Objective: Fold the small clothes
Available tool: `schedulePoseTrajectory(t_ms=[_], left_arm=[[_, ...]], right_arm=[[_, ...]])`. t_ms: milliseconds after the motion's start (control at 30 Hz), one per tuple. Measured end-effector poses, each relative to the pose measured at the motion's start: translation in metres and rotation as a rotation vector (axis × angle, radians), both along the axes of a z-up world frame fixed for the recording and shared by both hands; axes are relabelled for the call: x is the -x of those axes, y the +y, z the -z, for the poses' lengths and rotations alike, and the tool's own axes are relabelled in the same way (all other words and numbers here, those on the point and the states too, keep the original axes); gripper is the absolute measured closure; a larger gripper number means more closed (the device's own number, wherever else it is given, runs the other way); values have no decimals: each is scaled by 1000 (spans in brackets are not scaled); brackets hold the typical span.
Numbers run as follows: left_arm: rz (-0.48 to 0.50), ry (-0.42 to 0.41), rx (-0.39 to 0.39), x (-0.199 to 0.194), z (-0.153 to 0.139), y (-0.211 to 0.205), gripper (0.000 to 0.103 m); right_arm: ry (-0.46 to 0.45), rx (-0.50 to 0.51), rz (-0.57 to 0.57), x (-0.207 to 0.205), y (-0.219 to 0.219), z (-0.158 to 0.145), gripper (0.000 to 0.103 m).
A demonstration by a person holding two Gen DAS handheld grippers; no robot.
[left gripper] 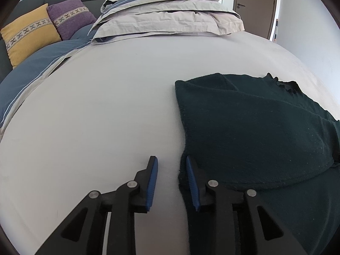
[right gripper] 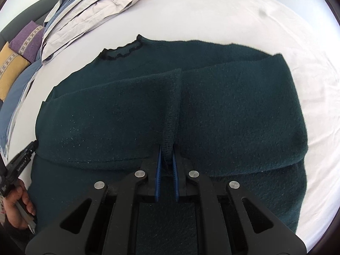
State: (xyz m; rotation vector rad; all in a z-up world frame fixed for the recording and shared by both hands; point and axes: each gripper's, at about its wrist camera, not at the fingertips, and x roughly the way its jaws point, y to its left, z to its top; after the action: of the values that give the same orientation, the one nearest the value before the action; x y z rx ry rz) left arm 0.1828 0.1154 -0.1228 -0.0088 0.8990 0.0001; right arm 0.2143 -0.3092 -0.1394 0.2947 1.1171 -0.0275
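Pinching only a thin ridge of knit looks like the main risk: the right gripper (right gripper: 166, 161) has its blue-padded jaws nearly together on the cuff end of a sleeve of the dark green fuzzy knit sweater (right gripper: 131, 110), and a sideways pull could slide the fabric out or drag the folded sleeves askew. A lift could also take the layer beneath with it, undoing the fold.

Sweater lies flat on the pale grey bed sheet (left gripper: 106, 97), neckline away from the person, both sleeves folded in across the body and meeting near the middle.

Left gripper (left gripper: 172, 165) hangs low at the sweater's left edge, jaws moderately apart and holding nothing; its right pad lies over the hem edge, left pad over bare sheet. Closing there would likely catch only the fringe.

Both tools point forward, tilted down toward the bed. Stacked grey-and-blue folded bedding (left gripper: 167, 14) sits well beyond.
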Motion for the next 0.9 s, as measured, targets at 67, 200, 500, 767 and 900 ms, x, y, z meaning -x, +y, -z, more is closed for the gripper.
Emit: schedulePoseTrajectory(t_ms=[67, 200, 500, 767, 900], left_arm=[[-4, 2, -18, -2, 1, -1, 62], [-44, 16, -32, -8, 0, 9, 32], [-14, 4, 186, 73, -35, 52, 33], [36, 154, 402, 186, -18, 69, 33], [47, 197, 473, 230, -11, 67, 33]], right_arm=[[24, -32, -2, -6, -4, 5, 95], [26, -106, -7, -8, -15, 3, 93], [-151, -143, 51, 102, -29, -40, 39], [-176, -284, 15, 212, -41, -29, 39], [-184, -313, 6, 251, -43, -29, 40]])
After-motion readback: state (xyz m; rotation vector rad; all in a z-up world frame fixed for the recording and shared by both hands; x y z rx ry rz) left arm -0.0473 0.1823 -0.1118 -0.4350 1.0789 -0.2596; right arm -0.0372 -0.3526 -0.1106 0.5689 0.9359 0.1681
